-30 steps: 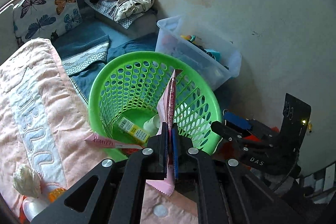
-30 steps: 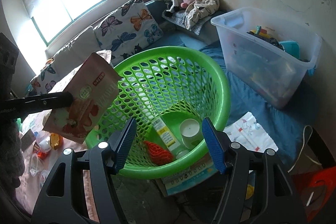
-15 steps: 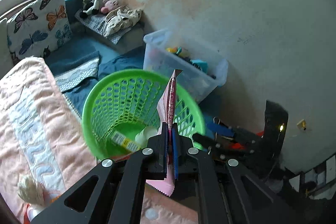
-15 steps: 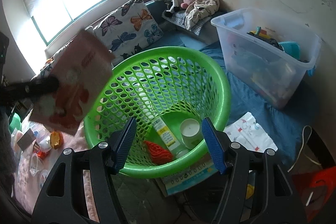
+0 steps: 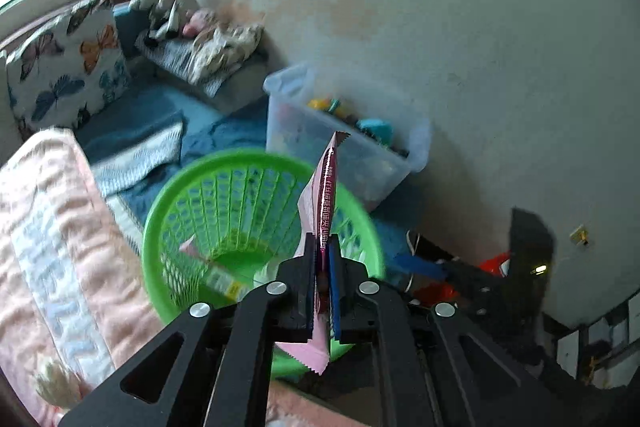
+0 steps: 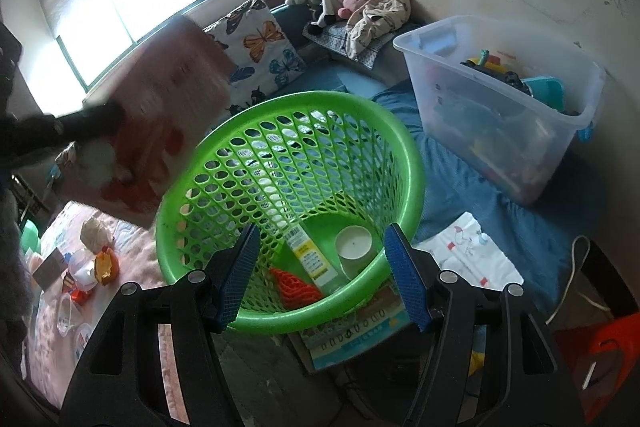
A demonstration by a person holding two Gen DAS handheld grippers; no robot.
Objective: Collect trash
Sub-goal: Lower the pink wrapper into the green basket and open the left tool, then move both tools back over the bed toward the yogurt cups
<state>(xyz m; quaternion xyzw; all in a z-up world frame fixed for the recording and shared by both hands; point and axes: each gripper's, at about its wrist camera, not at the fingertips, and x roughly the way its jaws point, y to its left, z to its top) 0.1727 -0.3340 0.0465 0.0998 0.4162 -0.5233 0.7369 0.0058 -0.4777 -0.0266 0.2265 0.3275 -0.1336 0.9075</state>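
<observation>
My left gripper (image 5: 322,247) is shut on a flat pink snack wrapper (image 5: 326,187), which stands edge-on above the jaws. Below and beyond it is the green mesh basket (image 5: 160,219). The right wrist view shows the same wrapper (image 6: 160,115) as a pink-red blur left of the basket (image 6: 416,163), held out by the left gripper (image 6: 116,115). My right gripper (image 6: 322,233) hangs open over the basket's near rim with nothing between its blue pads. In the basket lie a white cup (image 6: 354,247), a yellow-white packet (image 6: 312,259) and an orange net piece (image 6: 294,285).
A clear plastic bin (image 6: 500,99) of toys stands right of the basket by the wall. A pink blanket (image 6: 132,259) at the left carries several small wrappers and containers. A booklet (image 6: 360,331) lies under the basket, and a white patterned sheet (image 6: 468,255) on the blue mat.
The left gripper has risen and drawn back from the basket with the wrapper still held; in the right view the wrapper has shifted up. The right gripper has not moved.
</observation>
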